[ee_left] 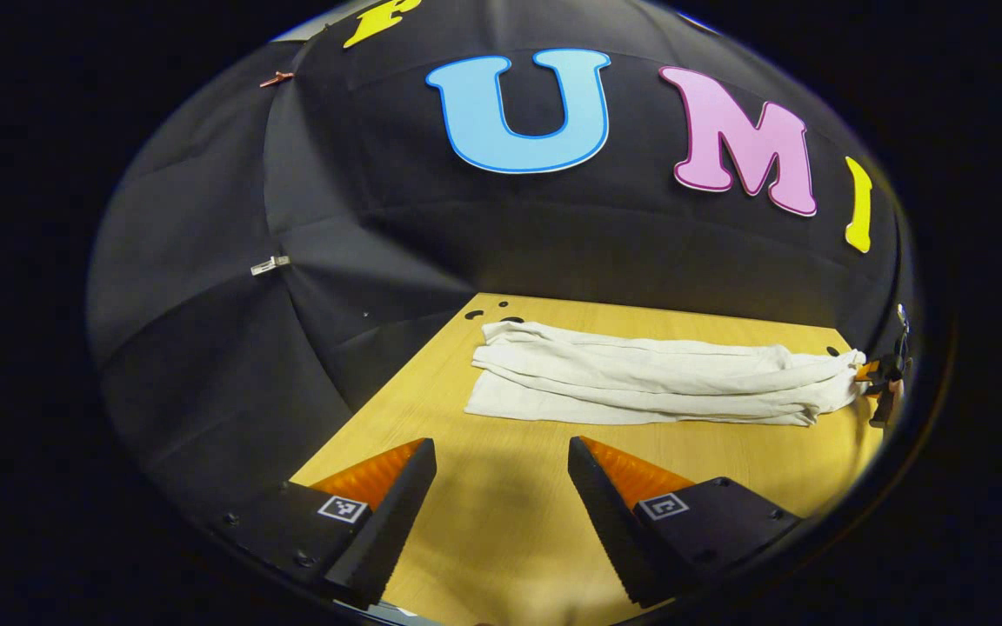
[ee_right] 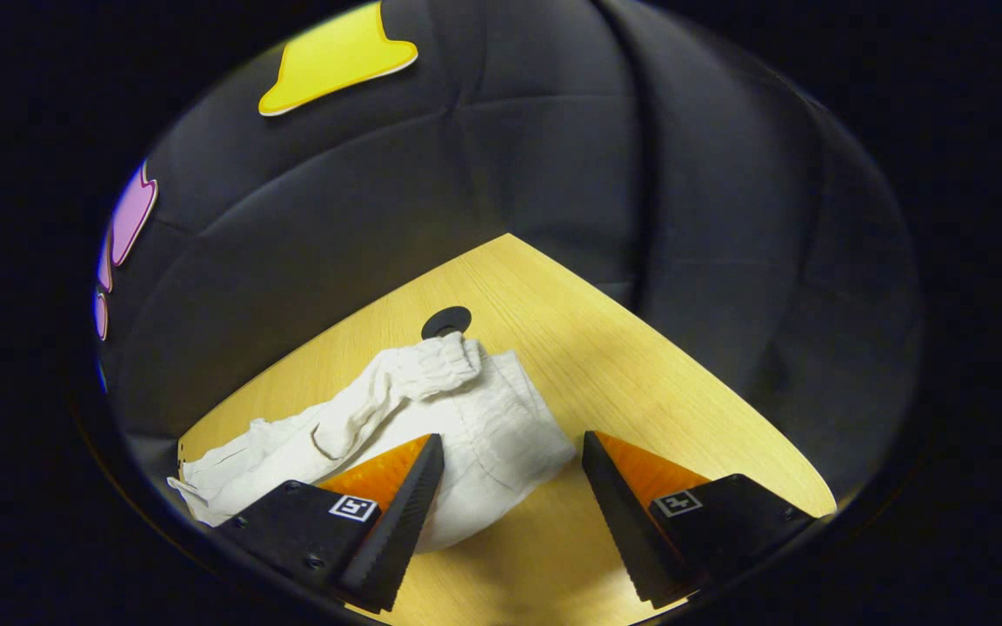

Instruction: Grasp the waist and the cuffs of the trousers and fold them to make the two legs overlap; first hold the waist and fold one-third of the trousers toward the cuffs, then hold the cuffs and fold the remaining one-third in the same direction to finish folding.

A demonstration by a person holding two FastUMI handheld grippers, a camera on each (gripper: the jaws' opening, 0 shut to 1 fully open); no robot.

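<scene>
Trousers [ee_left: 649,382] lie legs overlapped near table [ee_left: 501,522] far edge. Left gripper [ee_left: 501,513], right gripper [ee_right: 510,513] both wide open, empty. Risk: pinching single layer at waist [ee_right: 440,356], legs slide apart.

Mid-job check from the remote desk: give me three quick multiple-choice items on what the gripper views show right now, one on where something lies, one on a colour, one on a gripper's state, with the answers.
1. Where do the trousers lie?
A. on the wooden table
B. hanging from the booth wall
C. lifted clear between both grippers

2. What colour are the trousers?
A. dark blue
B. off-white
C. red

3. How does the left gripper stand?
A. shut on the cuffs
B. shut on nothing
C. open, holding nothing

Answers:
1. A: in the left gripper view the trousers lie lengthwise on the table, legs overlapping.
2. B: the cloth is pale cream in both views, including the gathered waist in the right gripper view.
3. C: its fingers stand wide apart over bare table, short of the trousers. The right gripper is open too, at the waist end.
</scene>
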